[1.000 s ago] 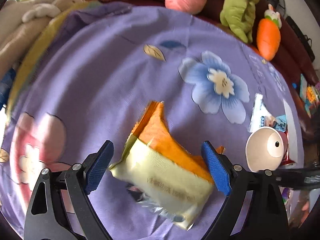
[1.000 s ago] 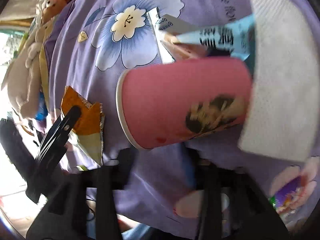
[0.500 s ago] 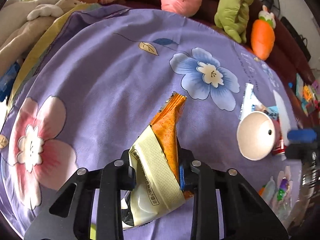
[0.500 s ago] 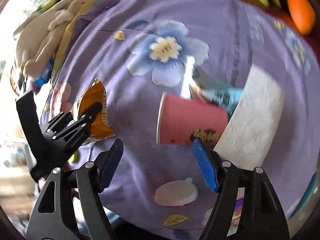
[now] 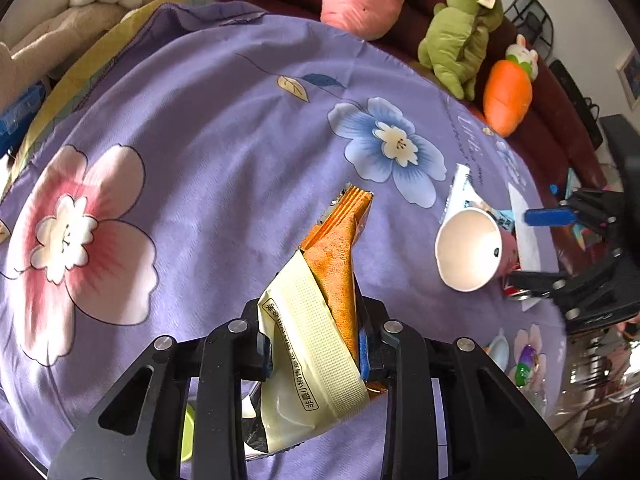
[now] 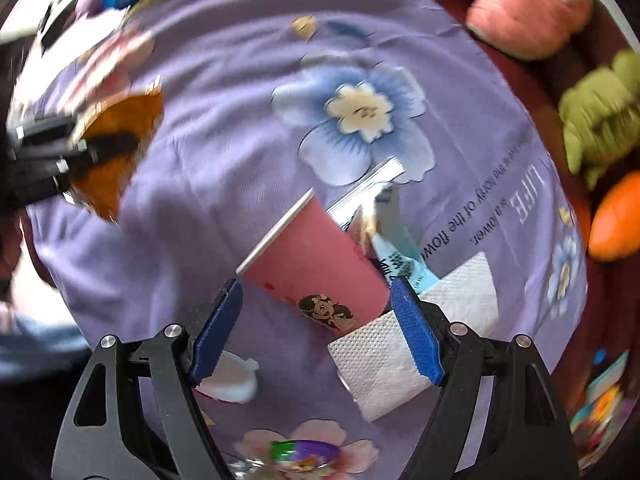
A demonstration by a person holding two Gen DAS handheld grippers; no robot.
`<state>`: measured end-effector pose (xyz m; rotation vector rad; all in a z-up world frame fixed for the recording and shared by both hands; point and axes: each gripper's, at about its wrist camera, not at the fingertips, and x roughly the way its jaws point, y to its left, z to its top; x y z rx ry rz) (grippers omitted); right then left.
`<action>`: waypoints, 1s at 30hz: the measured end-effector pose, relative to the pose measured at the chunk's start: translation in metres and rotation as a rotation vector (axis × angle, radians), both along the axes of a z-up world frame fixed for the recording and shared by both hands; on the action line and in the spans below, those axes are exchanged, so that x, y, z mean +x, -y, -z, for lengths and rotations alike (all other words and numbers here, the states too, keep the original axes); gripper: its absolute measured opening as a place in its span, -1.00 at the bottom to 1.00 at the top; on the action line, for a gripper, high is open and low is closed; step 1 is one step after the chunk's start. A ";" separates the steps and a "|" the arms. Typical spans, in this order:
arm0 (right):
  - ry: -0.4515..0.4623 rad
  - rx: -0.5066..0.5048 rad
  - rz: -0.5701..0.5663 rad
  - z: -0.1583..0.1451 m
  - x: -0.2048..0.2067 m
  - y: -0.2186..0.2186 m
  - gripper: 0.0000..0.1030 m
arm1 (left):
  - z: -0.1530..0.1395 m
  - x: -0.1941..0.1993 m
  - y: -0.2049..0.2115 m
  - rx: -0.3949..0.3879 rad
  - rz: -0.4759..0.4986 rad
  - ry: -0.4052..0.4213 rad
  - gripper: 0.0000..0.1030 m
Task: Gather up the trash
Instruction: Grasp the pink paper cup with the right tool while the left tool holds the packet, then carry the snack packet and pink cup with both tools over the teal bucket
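Cup first: the pink paper cup lies on its side on the purple flowered sheet, directly ahead of my right tongs, which stand spread wide with nothing between the blue pads. Its base end points back toward me and slightly to my right, the open white rim points away to my left, so its long axis runs slantwise across the gap instead of along it. The base sits close to the right pad, and I cannot tell whether they touch. I judge that a small twist of the wrist would square the pads to the cup wall before closing.

A white paper napkin lies under and beside the right pad, and a pale blue wrapper is tucked against the far side of the cup; either could get pinched along with it.

My left tongs are closed on the orange and cream snack bag, held off the sheet, well apart from the cup, so the right is the nearer one.
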<state>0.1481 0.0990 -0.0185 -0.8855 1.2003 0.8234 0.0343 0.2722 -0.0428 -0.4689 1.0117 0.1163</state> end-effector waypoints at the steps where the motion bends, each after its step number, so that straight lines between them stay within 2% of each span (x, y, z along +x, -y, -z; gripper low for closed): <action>1: 0.009 -0.009 -0.018 0.005 -0.001 -0.001 0.42 | 0.000 0.000 0.000 -0.006 -0.001 0.000 -0.43; 9: 0.062 -0.034 -0.112 0.041 -0.003 -0.026 0.39 | 0.004 0.002 0.006 0.002 -0.006 -0.027 -0.42; 10: 0.060 -0.026 -0.105 0.043 -0.002 -0.026 0.30 | 0.005 0.002 0.007 0.003 -0.008 -0.032 -0.42; 13: 0.052 0.017 -0.041 0.045 0.003 -0.028 0.20 | 0.007 0.005 0.009 0.001 -0.010 -0.041 -0.42; 19: 0.021 0.113 0.086 0.024 0.007 -0.012 0.15 | -0.005 0.008 0.023 0.020 0.019 -0.022 -0.42; 23: -0.009 0.210 0.192 -0.002 0.012 0.011 0.15 | -0.019 0.011 0.040 0.033 0.050 0.004 -0.42; 30: 0.002 0.342 0.321 -0.047 0.013 0.061 0.15 | -0.048 0.018 0.089 0.068 0.126 0.057 -0.42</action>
